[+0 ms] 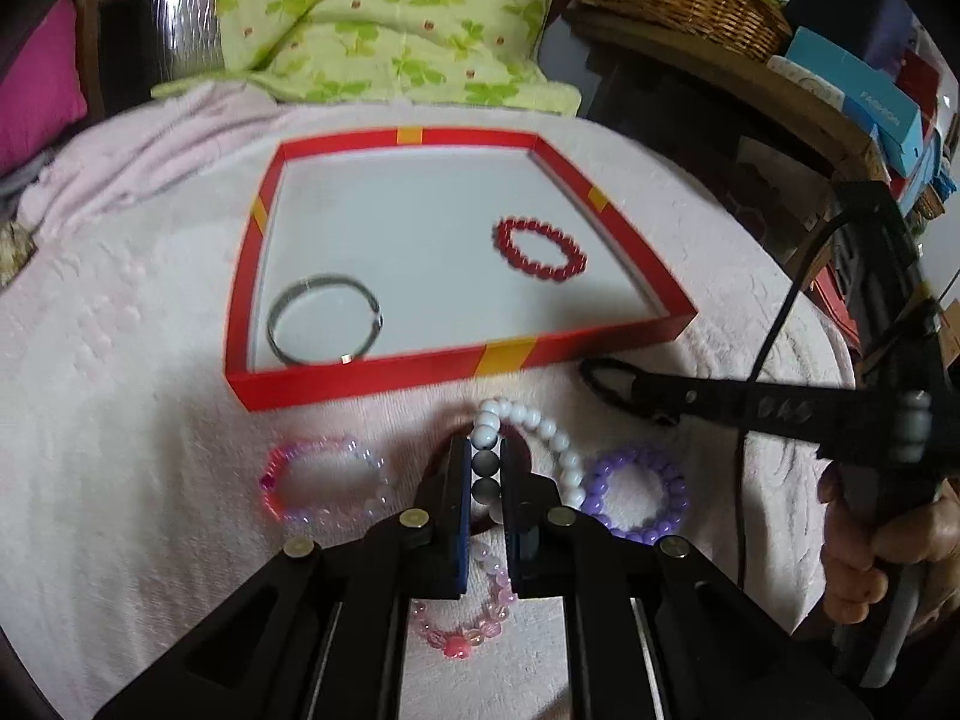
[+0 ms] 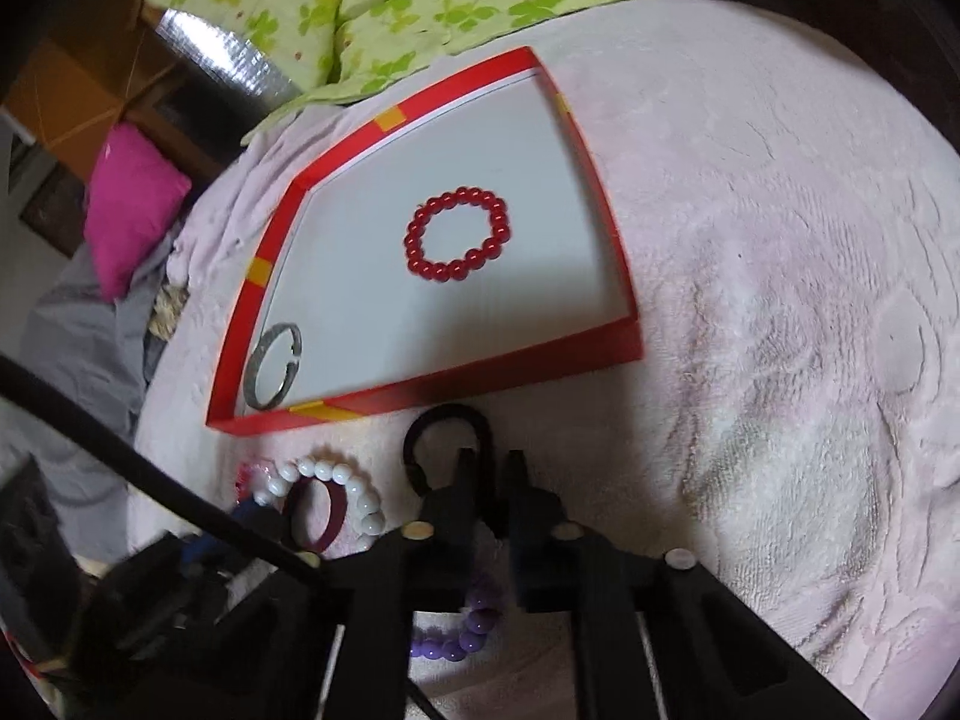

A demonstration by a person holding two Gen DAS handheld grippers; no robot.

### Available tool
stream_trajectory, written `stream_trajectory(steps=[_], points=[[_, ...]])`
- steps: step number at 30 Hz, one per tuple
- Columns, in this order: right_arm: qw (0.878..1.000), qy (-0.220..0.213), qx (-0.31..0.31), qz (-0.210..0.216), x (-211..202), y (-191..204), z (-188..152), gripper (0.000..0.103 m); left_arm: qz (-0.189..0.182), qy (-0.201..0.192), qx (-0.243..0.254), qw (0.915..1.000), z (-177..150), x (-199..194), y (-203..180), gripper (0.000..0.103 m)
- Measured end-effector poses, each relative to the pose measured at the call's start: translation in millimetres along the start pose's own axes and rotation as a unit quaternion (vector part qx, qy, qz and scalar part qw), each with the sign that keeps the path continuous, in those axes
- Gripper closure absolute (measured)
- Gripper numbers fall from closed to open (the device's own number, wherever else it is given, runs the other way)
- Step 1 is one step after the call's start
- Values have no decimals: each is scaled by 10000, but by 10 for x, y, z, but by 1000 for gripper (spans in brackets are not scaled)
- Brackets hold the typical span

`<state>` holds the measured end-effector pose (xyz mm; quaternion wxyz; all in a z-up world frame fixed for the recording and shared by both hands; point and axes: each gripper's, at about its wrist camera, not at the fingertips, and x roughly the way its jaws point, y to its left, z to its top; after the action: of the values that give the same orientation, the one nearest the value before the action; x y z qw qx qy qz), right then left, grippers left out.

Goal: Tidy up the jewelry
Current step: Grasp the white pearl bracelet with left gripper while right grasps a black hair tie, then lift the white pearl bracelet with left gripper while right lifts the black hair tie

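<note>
The left gripper [image 1: 486, 480] is closed on a white bead bracelet [image 1: 540, 426], just short of the red tray [image 1: 372, 375] ahead. The right gripper [image 2: 489, 468] is nearly closed around a dark hair tie [image 2: 447, 420] — the same tray lies beyond it, holding a red bead bracelet [image 2: 459, 234] and a metal bangle [image 2: 276, 366].

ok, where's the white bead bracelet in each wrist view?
Left wrist: bottom centre, white bead bracelet pinched between the left gripper fingers, in front of the red tray.
Right wrist: lower left, near the tray's front wall.
Shared landmark: red bead bracelet inside the tray.
</note>
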<state>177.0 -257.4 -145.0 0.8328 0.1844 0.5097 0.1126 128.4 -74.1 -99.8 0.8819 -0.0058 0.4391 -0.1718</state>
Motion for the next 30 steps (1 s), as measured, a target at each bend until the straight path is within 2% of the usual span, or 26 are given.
stream_trajectory(steps=[2,4,12,15,20,23,26,29,30], points=[[9992,-159,-271,-245,-38,80,-10,95,59,-119,91,9999,18,-80,-39,93],[9984,-269,-382,-313,-69,119,-11,95,129,-216,182,9995,50,-143,-75,93],[9979,-511,-371,-133,-218,122,12,96,289,-362,234,9987,70,-372,-98,93],[9980,-510,-383,38,-265,133,-1,96,346,-411,253,9982,102,-465,-117,93],[9983,-469,-321,86,-289,64,4,94,522,-449,387,9969,122,-498,-81,93],[9986,-383,-64,346,-294,-17,29,94,328,-524,236,9978,82,-425,38,94],[9983,-361,-451,122,-295,80,-6,91,243,-526,308,9978,-8,-302,62,93],[9975,-381,-601,-8,-296,150,-50,89,219,-522,591,9966,-133,-204,60,93],[9973,-390,-620,-32,-292,175,-62,82,239,-491,612,9966,-159,-167,86,93]])
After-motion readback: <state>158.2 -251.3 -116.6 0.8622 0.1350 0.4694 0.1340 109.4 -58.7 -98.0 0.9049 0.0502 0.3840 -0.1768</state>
